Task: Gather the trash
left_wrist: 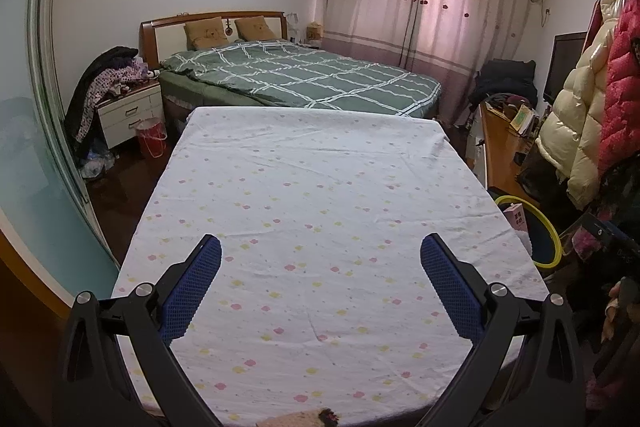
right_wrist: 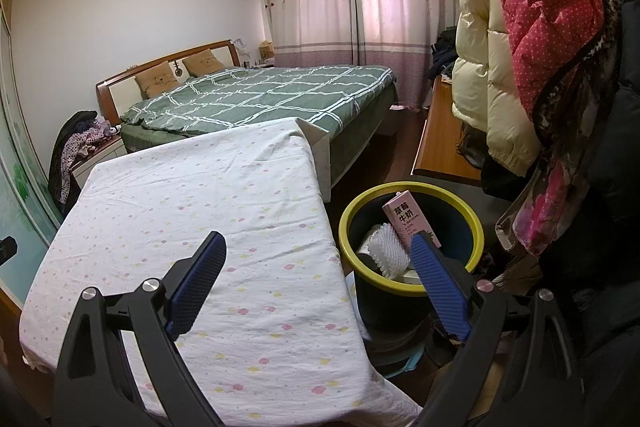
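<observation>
A dark trash bin with a yellow rim (right_wrist: 476,223) stands on the floor at the right of a table covered with a white flowered cloth (right_wrist: 208,203). Inside it stand a pink milk carton (right_wrist: 406,219) and a white ribbed foam piece (right_wrist: 386,247). My right gripper (right_wrist: 320,243) is open and empty, its right finger over the bin's near rim, its left finger over the table's right part. My left gripper (left_wrist: 320,247) is open and empty above the near half of the cloth (left_wrist: 320,187). The bin (left_wrist: 550,233) and carton (left_wrist: 516,217) show at the table's right edge.
A green checked bed (left_wrist: 312,77) lies beyond the table. A white nightstand with clothes (left_wrist: 128,107) and a red basket (left_wrist: 151,137) stand at far left. A wooden desk (right_wrist: 444,139) and hanging puffy coats (right_wrist: 520,39) crowd the right. A knitted item (left_wrist: 308,418) lies at the table's near edge.
</observation>
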{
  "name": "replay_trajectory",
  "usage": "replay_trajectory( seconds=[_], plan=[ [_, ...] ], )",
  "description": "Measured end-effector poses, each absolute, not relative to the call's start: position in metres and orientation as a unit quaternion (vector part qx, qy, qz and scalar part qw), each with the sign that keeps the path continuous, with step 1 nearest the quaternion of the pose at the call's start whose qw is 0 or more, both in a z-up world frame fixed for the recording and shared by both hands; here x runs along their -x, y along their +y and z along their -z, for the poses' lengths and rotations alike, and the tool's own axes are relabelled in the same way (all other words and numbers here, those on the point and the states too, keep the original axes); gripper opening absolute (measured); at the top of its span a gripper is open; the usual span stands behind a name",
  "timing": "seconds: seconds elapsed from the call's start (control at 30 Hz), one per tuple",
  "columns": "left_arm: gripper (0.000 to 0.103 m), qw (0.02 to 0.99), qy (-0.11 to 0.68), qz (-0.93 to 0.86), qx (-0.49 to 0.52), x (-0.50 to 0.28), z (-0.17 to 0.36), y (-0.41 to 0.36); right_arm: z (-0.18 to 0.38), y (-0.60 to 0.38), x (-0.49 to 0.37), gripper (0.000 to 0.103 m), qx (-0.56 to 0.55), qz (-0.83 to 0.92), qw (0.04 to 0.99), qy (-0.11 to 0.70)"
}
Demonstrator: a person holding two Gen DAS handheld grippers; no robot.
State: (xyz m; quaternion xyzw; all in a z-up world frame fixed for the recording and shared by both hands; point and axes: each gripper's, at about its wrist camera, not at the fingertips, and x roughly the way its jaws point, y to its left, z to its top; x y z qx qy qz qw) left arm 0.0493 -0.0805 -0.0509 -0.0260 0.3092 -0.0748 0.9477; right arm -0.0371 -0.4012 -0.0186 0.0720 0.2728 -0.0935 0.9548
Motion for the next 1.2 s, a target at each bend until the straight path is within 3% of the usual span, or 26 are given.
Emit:
replay_trajectory(
  seconds=[0.93,1.2],
  plan=[
    [0.098,0.950,0.301,0.082,0.024,-0.055,0.051,-0.083,0.026,-0.395,0.024,0.089,-0.071,0.083,0.953,0.284],
    [0.098,0.936,0.345,0.065,0.012,-0.120,0.066,-0.077,0.030,-0.384,-0.040,0.096,-0.094,0.030,0.949,0.301]
  ],
)
